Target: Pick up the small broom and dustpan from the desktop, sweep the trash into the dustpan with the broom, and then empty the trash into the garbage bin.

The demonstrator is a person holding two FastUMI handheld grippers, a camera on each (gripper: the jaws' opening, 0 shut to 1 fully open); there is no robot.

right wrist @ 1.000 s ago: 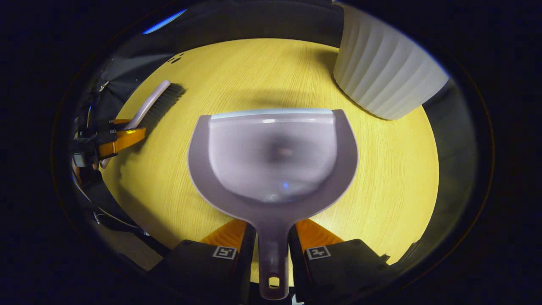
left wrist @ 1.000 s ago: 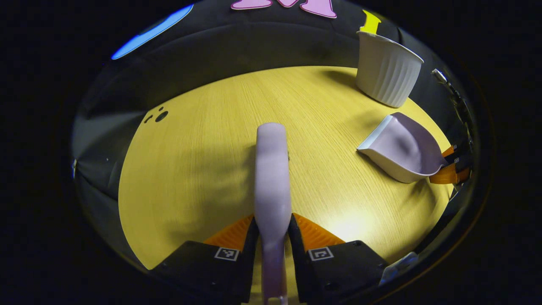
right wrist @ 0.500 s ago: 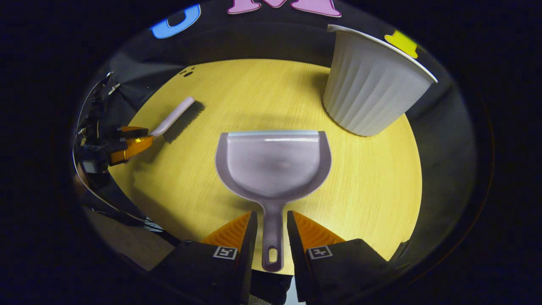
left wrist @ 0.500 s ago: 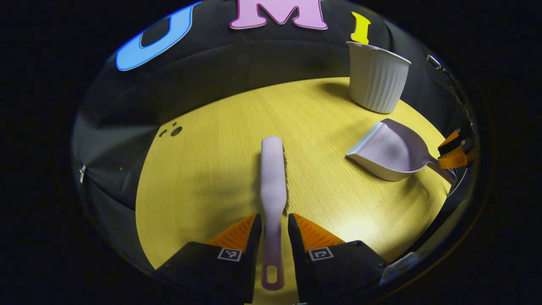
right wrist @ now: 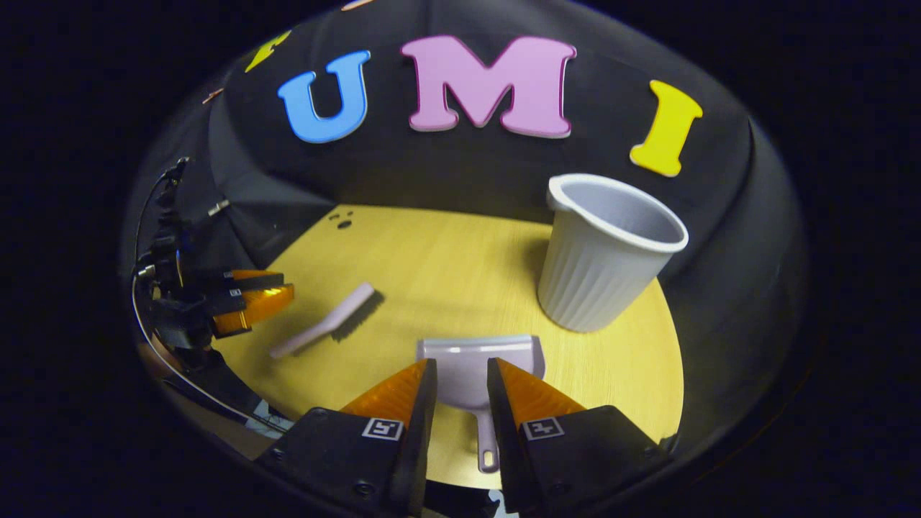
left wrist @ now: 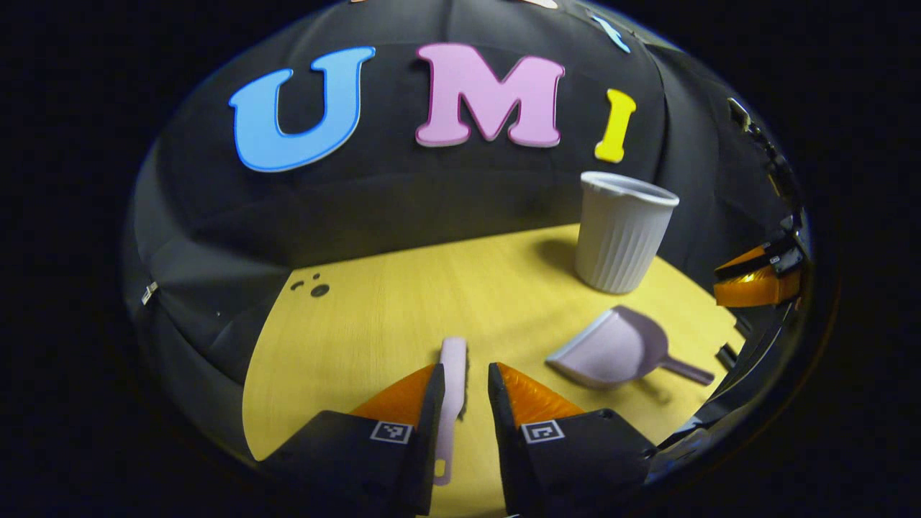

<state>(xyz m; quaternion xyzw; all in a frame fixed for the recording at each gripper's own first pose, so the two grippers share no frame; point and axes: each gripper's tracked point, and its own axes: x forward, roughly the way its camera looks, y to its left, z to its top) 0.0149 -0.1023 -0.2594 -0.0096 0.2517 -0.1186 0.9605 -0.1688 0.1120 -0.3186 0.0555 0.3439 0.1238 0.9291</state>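
The lilac broom [left wrist: 454, 354] lies flat on the yellow table [left wrist: 374, 316], bristles to the right, straight below and ahead of my left gripper [left wrist: 464, 370]. That gripper is open and lifted clear of it. The lilac dustpan [right wrist: 476, 351] rests on the table with its mouth toward the back wall and its handle toward me, under my open right gripper [right wrist: 460, 367]. In the left gripper view the dustpan [left wrist: 611, 349] sits right of the broom, with the right gripper [left wrist: 755, 282] above it. In the right gripper view the broom [right wrist: 327, 327] lies left, next to the left gripper [right wrist: 252, 298].
A white ribbed bin [right wrist: 601, 259] stands upright at the back right of the table, open top up, also seen as the bin [left wrist: 620, 234] behind the dustpan. Small dark marks [left wrist: 316, 290] sit near the table's back left edge. Black cloth walls surround the table.
Both grippers have let go and pulled back and up: the broom and the dustpan now lie on the table, smaller and farther off. More of the back wall shows.
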